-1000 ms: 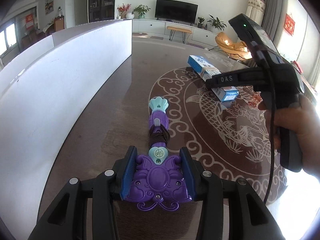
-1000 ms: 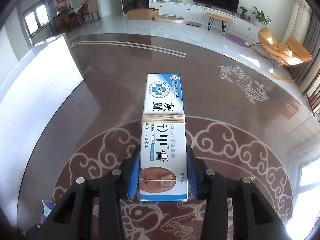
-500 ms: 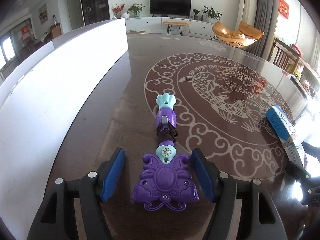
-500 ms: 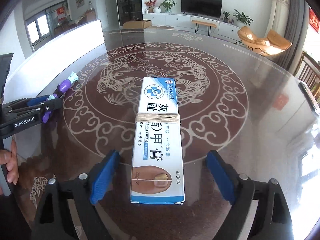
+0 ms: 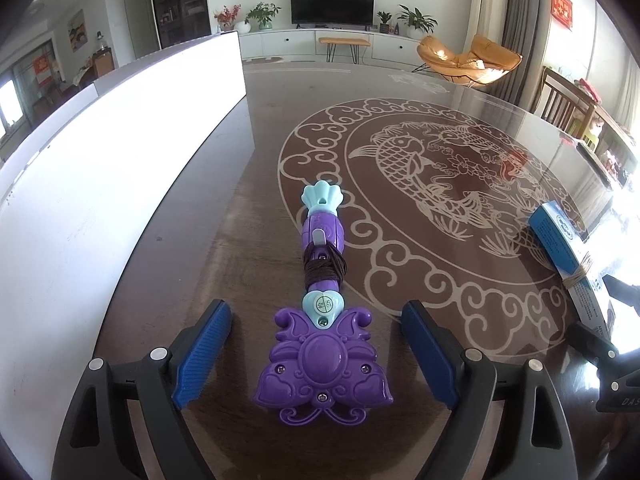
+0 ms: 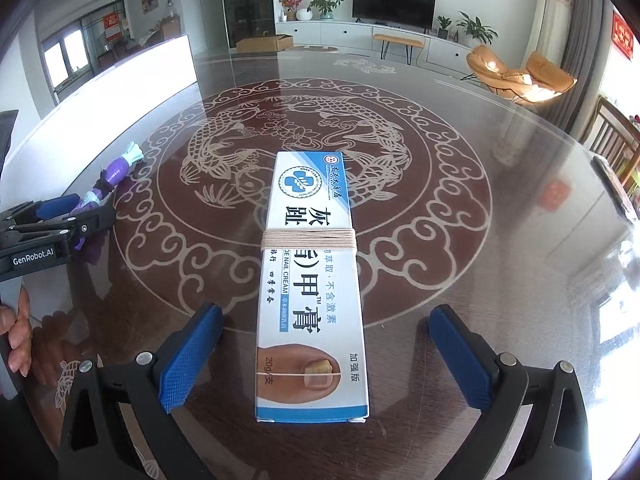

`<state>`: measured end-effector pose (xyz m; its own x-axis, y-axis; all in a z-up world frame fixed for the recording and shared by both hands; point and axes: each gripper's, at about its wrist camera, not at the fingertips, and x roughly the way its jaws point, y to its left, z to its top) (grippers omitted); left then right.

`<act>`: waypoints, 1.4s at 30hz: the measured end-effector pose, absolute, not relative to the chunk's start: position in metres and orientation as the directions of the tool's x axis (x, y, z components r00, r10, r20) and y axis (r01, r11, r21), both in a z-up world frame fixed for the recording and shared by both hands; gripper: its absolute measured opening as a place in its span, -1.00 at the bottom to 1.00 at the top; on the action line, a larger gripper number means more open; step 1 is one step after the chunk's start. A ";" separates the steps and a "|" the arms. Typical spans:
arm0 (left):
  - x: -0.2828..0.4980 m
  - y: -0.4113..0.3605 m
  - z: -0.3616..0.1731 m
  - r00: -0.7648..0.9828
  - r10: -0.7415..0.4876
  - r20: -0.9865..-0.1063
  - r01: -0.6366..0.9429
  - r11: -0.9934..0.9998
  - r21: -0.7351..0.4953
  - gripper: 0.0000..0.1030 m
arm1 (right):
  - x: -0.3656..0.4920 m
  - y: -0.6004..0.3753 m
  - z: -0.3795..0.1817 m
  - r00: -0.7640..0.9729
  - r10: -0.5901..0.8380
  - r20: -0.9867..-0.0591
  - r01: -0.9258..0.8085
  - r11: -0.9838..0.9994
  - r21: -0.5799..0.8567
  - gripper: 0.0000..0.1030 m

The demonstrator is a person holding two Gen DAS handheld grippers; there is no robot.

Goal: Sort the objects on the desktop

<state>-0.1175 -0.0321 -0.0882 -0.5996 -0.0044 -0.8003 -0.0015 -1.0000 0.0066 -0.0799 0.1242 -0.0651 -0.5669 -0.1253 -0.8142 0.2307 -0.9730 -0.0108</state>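
Observation:
A purple toy wand (image 5: 322, 344) with a butterfly head and teal tip lies on the dark table, between the open jaws of my left gripper (image 5: 316, 354), untouched by the pads. A blue-and-white nail cream box (image 6: 310, 280) bound with string lies flat between the wide-open jaws of my right gripper (image 6: 326, 356). The box also shows at the right edge of the left wrist view (image 5: 568, 256). The wand (image 6: 114, 176) and the left gripper (image 6: 60, 220) show at the left of the right wrist view.
A long white panel (image 5: 120, 148) stands upright along the table's left side. The round table (image 6: 500, 240) has a fish and cloud pattern under glass. A dark flat object (image 6: 616, 188) lies near its right edge. Chairs stand beyond the right rim.
Both grippers came down to the table and opened, letting go of the wand and the box. Since half a second ago the jaws have opened slightly wider.

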 end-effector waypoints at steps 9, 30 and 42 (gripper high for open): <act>-0.117 -0.032 -0.089 -0.599 -0.001 -0.801 -0.004 -1.000 0.004 0.71 | -0.080 0.124 -0.066 -0.567 -0.125 -0.814 0.231 -0.973 -0.011 1.00; -0.117 -0.028 -0.095 -0.576 0.019 -0.817 -0.038 -0.999 0.003 1.00 | -0.080 0.123 -0.066 -0.567 -0.126 -0.814 0.231 -0.973 -0.010 1.00; -0.117 -0.028 -0.096 -0.576 0.019 -0.817 -0.038 -0.999 0.003 1.00 | -0.080 0.123 -0.067 -0.567 -0.126 -0.814 0.231 -0.973 -0.010 1.00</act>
